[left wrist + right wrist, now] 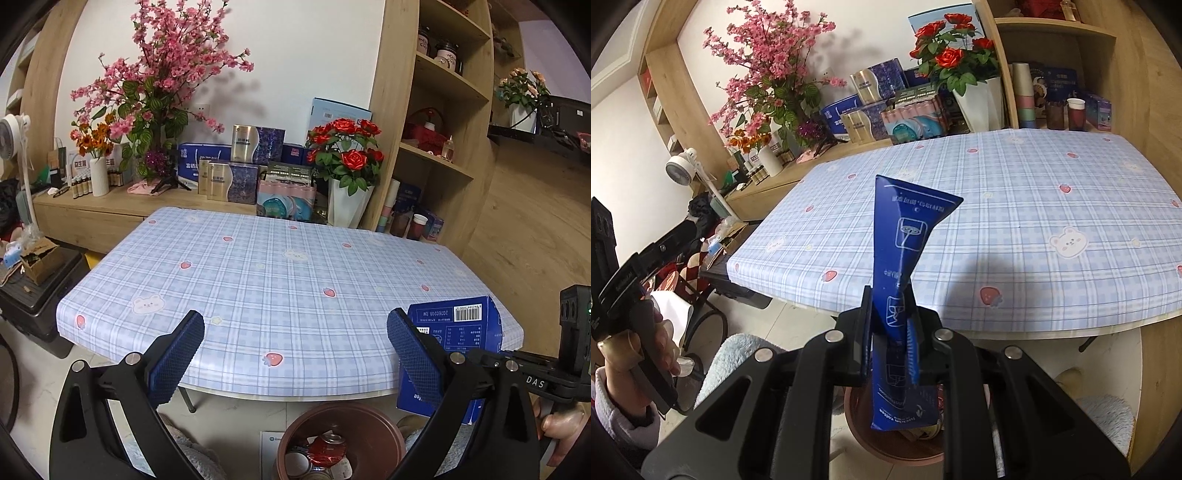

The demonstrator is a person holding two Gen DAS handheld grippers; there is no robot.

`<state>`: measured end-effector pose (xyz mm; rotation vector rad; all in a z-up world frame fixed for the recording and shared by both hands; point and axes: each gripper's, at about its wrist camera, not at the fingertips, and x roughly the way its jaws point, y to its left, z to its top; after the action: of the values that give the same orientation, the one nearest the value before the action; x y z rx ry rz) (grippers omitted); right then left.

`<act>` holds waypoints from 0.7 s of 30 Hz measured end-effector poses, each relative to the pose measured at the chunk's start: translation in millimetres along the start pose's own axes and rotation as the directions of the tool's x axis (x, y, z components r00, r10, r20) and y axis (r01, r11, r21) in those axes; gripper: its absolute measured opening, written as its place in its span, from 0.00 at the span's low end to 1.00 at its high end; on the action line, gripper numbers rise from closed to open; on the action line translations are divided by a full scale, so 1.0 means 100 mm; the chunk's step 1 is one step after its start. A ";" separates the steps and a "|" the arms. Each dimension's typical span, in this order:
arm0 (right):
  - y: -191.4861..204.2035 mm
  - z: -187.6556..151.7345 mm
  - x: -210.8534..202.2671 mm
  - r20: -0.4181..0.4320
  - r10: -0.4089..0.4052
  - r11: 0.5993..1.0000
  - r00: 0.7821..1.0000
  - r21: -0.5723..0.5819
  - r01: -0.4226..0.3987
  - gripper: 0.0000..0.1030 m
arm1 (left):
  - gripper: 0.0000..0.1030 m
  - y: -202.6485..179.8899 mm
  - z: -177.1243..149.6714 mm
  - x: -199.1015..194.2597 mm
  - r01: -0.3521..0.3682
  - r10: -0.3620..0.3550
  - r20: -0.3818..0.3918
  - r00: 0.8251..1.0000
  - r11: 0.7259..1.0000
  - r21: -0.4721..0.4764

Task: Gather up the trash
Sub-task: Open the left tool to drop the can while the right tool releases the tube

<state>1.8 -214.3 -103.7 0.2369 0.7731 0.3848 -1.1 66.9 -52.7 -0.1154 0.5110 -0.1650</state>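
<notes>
Right gripper [890,332] was clamped on a flattened blue box [905,258], held over the brown bin [340,439] at 6 o'clock. Left gripper [295,332] was spread wide, empty. Checked table [280,266] lay beyond at 12 o'clock.

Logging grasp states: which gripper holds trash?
The right gripper, shut on the blue box above the brown bin; the left gripper is open, holding nothing.

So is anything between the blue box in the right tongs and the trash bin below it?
Nothing visible. The right tongs are shut on the flattened blue box, whose lower end hangs over the open brown bin. The bin already holds cans, and the open left tongs are off to the side.
</notes>
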 end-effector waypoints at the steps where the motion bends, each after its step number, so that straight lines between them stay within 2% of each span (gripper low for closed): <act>1: 0.01 -0.01 0.01 -0.007 0.002 1.000 1.000 -0.003 -0.002 0.18 | 0.94 0.01 0.00 -0.01 -0.002 0.002 0.002 1.000 1.000 0.001; 13: 0.09 -0.19 0.29 -0.117 0.028 0.999 0.993 -0.011 -0.030 0.18 | 0.94 0.11 -0.07 0.05 -0.018 0.017 -0.021 1.000 1.000 -0.024; 15: 0.09 -0.23 0.34 -0.137 0.044 0.999 0.990 0.001 -0.044 0.25 | 0.94 0.11 -0.08 0.07 -0.003 0.002 -0.028 1.000 1.000 -0.027; 17: 0.08 -0.26 0.39 -0.140 0.062 0.998 0.988 0.025 -0.059 0.55 | 0.94 0.12 -0.11 0.10 -0.003 0.002 -0.037 0.999 0.999 -0.033; 21: 0.10 -0.26 0.42 -0.133 0.027 1.000 0.991 0.014 -0.025 0.70 | 0.94 0.11 -0.16 0.13 0.005 -0.007 -0.051 0.999 0.999 -0.044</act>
<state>7.8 -186.2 -144.9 0.2344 0.9047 0.4237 3.6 74.5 -74.8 -0.1558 0.5655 -0.1628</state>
